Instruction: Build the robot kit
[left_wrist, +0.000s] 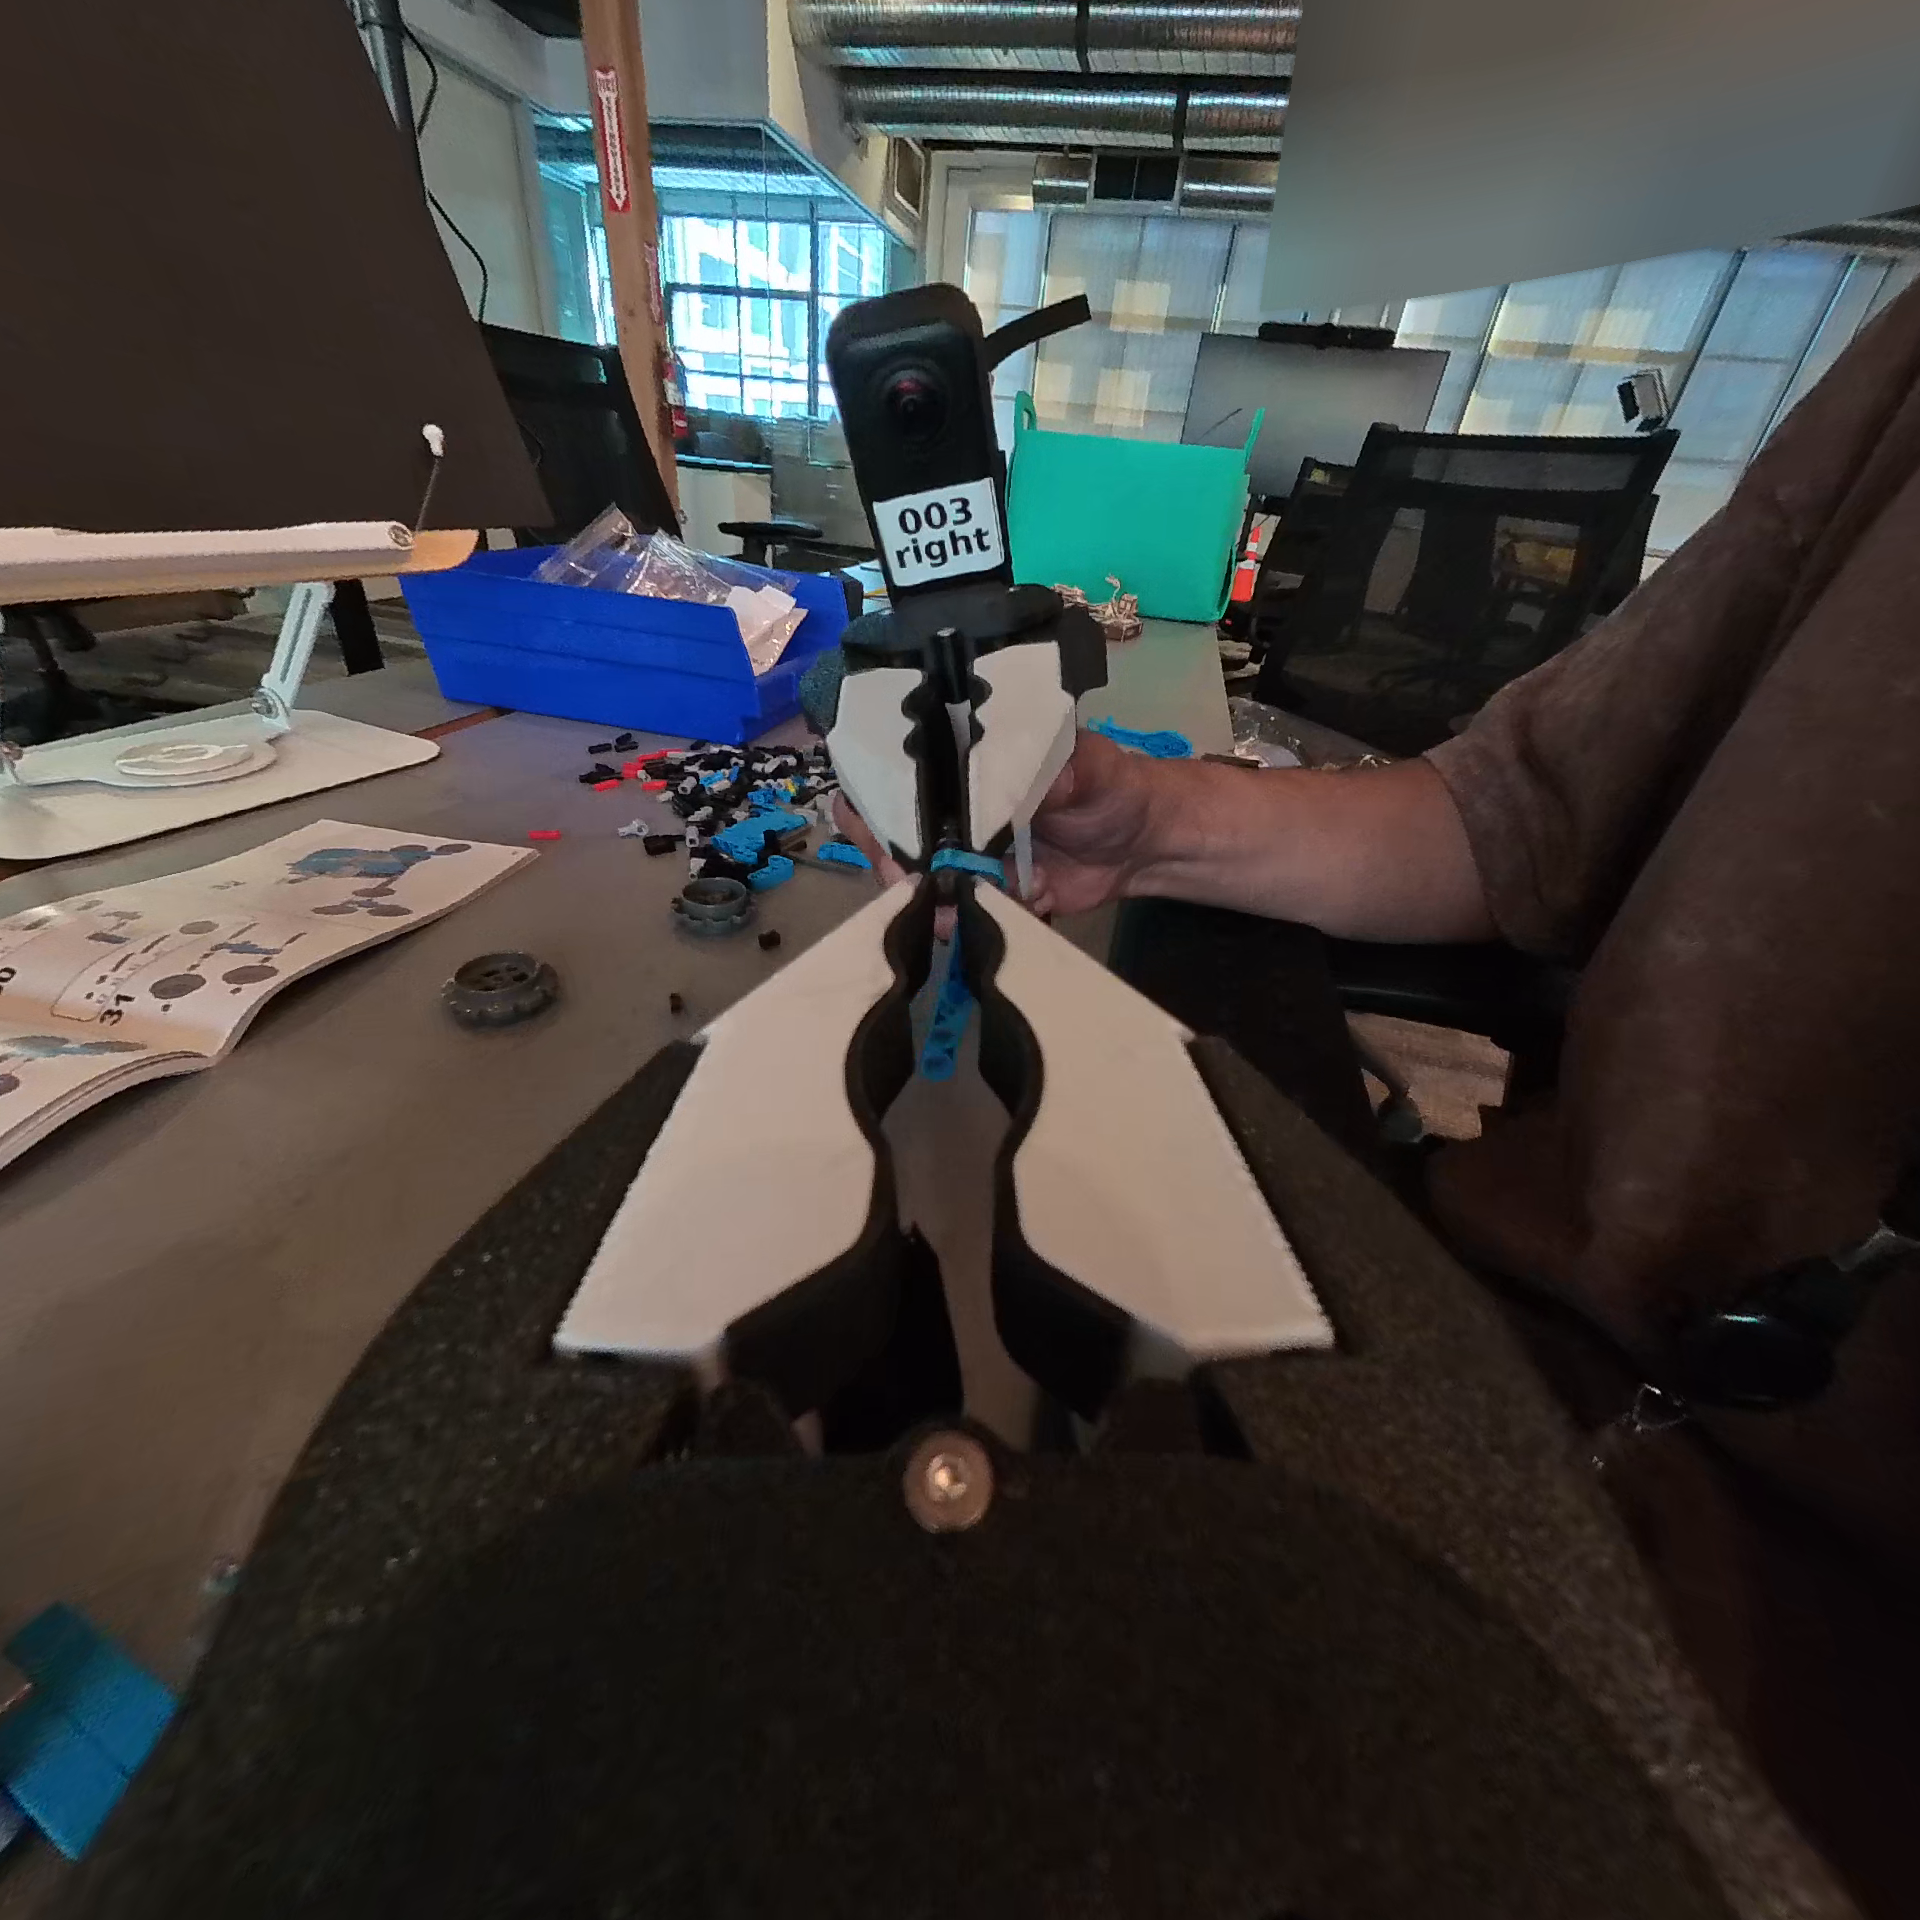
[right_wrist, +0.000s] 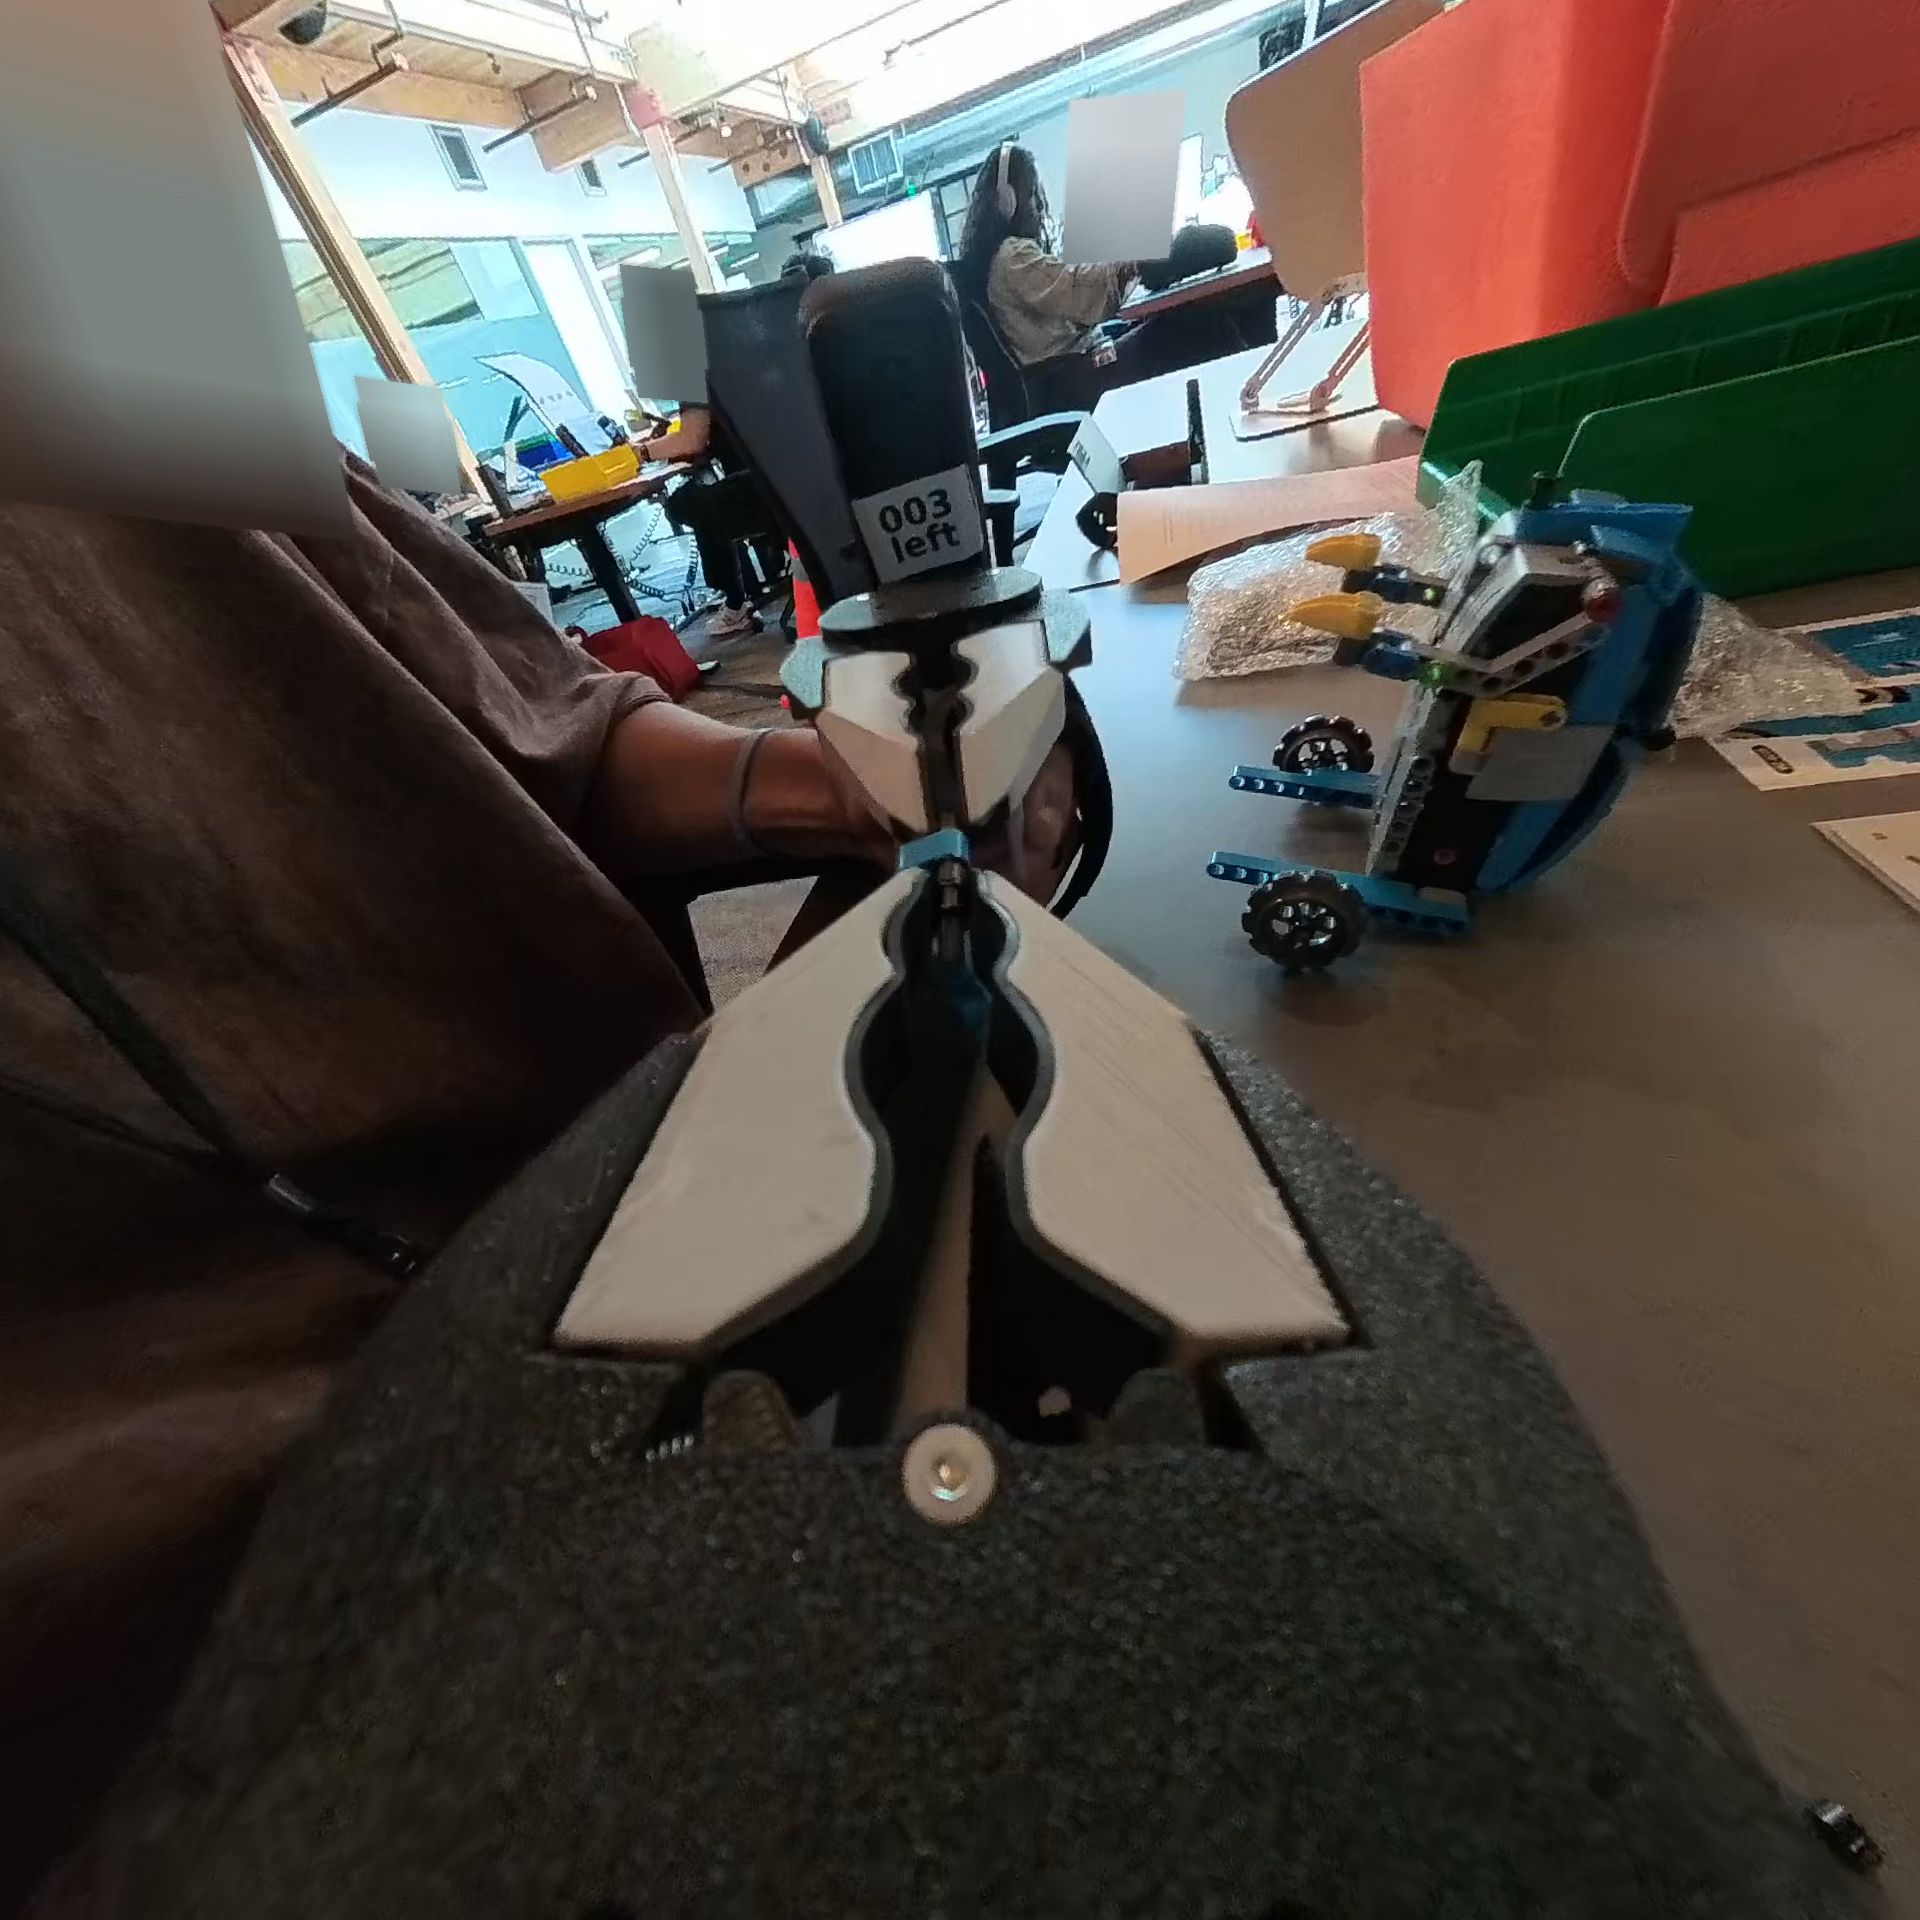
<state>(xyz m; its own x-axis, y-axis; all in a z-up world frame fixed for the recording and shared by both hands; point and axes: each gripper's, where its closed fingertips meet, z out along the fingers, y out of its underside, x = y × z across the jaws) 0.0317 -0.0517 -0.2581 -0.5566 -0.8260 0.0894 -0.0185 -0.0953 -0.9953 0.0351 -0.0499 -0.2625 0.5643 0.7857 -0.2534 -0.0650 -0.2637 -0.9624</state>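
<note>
We had the left gripper (left_wrist: 943, 904) clamped on a blue toy beam (left_wrist: 943, 1023). Tip to tip, the right gripper (right_wrist: 948, 883) pinched a black axle (right_wrist: 948, 914) between narrow jaws.

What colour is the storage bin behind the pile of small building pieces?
Bright blue. The storage bin shows best in the left wrist view.

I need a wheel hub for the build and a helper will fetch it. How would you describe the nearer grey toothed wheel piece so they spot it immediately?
Start at the open instruction booklet on the grey table. Just beyond its right corner lies a round grey toothed wheel piece, flat and alone. Its twin sits farther back, against the pile of small black, blue and red parts.
</note>
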